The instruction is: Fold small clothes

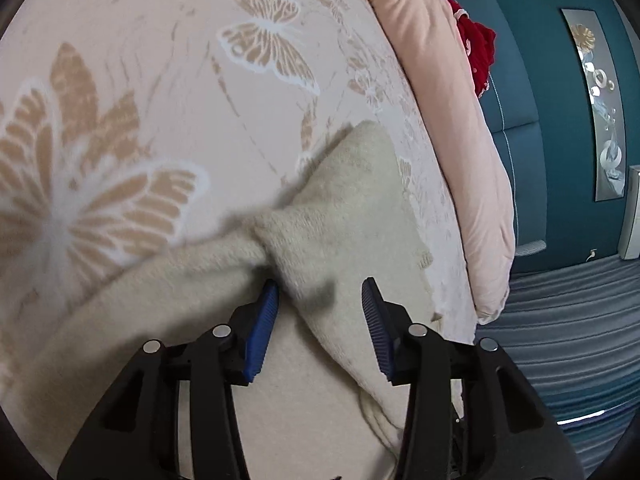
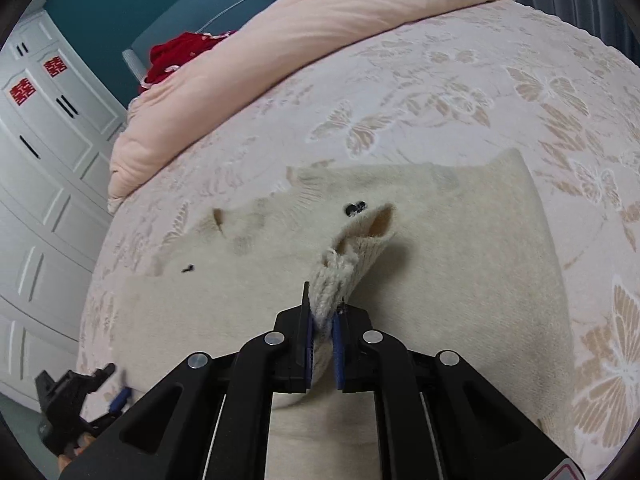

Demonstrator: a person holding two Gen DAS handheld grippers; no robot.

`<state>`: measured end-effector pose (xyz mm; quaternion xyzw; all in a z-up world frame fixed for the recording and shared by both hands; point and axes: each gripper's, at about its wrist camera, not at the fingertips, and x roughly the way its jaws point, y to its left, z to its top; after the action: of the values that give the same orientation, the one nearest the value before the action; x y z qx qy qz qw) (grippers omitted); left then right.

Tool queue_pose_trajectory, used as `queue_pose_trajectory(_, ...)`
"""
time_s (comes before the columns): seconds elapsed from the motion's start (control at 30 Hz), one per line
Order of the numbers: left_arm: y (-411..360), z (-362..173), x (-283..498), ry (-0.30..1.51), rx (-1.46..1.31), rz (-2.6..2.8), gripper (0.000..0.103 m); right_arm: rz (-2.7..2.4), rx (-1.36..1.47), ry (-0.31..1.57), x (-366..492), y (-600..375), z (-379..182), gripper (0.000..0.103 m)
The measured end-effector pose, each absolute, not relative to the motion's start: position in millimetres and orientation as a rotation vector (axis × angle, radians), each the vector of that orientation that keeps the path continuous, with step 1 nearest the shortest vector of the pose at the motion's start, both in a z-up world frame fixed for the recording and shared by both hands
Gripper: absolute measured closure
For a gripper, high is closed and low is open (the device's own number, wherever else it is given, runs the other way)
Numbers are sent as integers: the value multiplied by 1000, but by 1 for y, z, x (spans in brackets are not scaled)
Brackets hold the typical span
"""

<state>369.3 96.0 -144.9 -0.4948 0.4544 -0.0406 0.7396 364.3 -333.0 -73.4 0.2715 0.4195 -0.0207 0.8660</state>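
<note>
A small cream knitted sweater [image 2: 248,280] lies spread on a pink bedspread with butterfly patterns [image 2: 460,92]. My right gripper [image 2: 322,320] is shut on the ribbed cuff of a sleeve [image 2: 352,256] and holds it lifted over the sweater's body. My left gripper [image 1: 320,292] is open, its blue pads on either side of a raised fold of the cream sweater [image 1: 340,200]. The left gripper also shows at the sweater's lower left edge in the right wrist view [image 2: 108,388].
A folded pink duvet [image 2: 304,40] lies along the head of the bed, with a red garment [image 2: 176,56] behind it. A teal headboard [image 1: 532,80] and white wardrobe doors [image 2: 44,160] stand beyond. The bed's edge drops to a striped grey floor [image 1: 560,320].
</note>
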Motion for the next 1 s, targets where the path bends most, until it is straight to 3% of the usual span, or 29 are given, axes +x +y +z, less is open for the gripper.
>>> queue_pose_trajectory(0.13, 81, -148, 381, 998, -1094, -99, 59, 72, 587, 768, 363, -314, -21, 95)
queue_pose_trajectory(0.2, 89, -144, 387, 950, -1089, -66, 80, 79, 602, 690, 351, -320, -5, 95)
queue_pose_trajectory(0.27, 105, -136, 388, 889, -1063, -20, 87, 18, 583, 700, 343, -334, -20, 95)
queue_pose_trajectory(0.4, 122, -148, 390, 918, -952, 16, 89, -149, 492, 1024, 351, -355, -131, 95)
queue_pose_trajectory(0.43, 122, -155, 389, 935, -931, 17, 92, -140, 510, 1028, 347, -358, -146, 96)
queue_pose_trajectory(0.57, 116, -153, 384, 898, -834, -7, 92, -153, 592, 960, 333, -365, -132, 94)
queue_pose_trajectory(0.67, 117, -155, 383, 877, -832, -13, 92, -317, 491, 908, 315, -366, -114, 83)
queue_pose_trajectory(0.77, 111, -158, 378, 817, -741, -41, 91, -318, 501, 822, 303, -364, -93, 82)
queue_pose_trajectory(0.83, 103, -159, 370, 747, -662, -55, 91, -194, 454, 826, 318, -337, -79, 82)
queue_pose_trajectory(1.0, 113, -166, 364, 691, -758, -88, 90, 250, 355, 960, 392, -207, -78, 83)
